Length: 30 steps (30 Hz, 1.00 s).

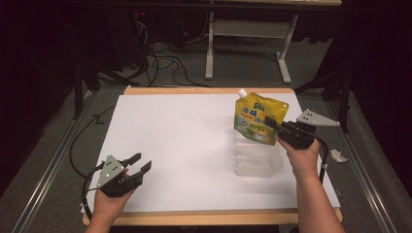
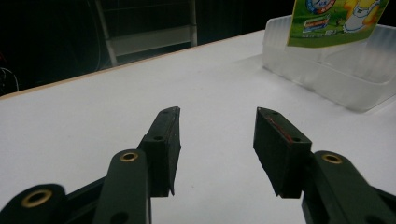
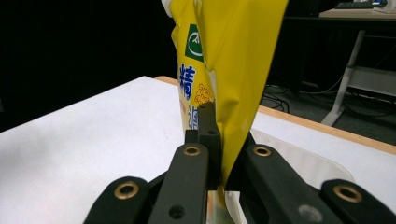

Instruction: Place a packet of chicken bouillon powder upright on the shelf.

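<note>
A yellow spouted pouch (image 1: 254, 117) with green and blue print hangs upright over a clear plastic container (image 1: 257, 158) at the table's right side. My right gripper (image 1: 272, 127) is shut on the pouch's right edge, and in the right gripper view the yellow pouch (image 3: 233, 70) is pinched between the two black jaws (image 3: 219, 154). My left gripper (image 1: 138, 162) rests low near the front left of the table, open with nothing between its fingers (image 2: 168, 140). In the left gripper view the pouch's lower edge (image 2: 336, 21) hangs inside the container (image 2: 327, 70).
The white table top (image 1: 184, 136) has a wooden rim at front and back. Behind it stand a white desk frame (image 1: 248, 43) and loose cables (image 1: 160, 63) on the grey floor. A small scrap (image 1: 338, 156) lies off the table's right edge.
</note>
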Motion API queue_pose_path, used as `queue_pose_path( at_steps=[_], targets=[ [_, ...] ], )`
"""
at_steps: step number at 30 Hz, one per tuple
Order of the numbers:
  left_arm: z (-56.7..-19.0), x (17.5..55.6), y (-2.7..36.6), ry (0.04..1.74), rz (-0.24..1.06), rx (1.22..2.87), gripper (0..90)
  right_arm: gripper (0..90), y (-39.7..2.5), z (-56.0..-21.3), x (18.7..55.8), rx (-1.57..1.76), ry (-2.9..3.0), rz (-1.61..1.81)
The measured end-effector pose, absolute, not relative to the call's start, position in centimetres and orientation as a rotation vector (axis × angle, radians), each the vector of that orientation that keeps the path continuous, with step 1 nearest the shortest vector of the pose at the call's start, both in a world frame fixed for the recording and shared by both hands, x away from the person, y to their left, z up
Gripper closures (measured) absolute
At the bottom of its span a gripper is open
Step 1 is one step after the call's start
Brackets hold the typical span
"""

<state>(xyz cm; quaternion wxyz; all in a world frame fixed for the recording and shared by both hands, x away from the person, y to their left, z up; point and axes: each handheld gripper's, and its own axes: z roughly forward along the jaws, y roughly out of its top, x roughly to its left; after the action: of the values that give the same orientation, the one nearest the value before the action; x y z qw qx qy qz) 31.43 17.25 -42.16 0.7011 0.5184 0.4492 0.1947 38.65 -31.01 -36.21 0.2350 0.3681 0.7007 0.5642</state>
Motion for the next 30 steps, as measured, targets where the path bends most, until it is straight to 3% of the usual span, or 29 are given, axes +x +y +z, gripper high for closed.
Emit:
queue_pose_path(
  at_steps=[30],
  targets=[
    [-42.26,31.49,17.05,0.998,0.427,1.161,51.6,90.0,-31.05,-37.01,39.16,1.042,1.907,1.525]
  ],
)
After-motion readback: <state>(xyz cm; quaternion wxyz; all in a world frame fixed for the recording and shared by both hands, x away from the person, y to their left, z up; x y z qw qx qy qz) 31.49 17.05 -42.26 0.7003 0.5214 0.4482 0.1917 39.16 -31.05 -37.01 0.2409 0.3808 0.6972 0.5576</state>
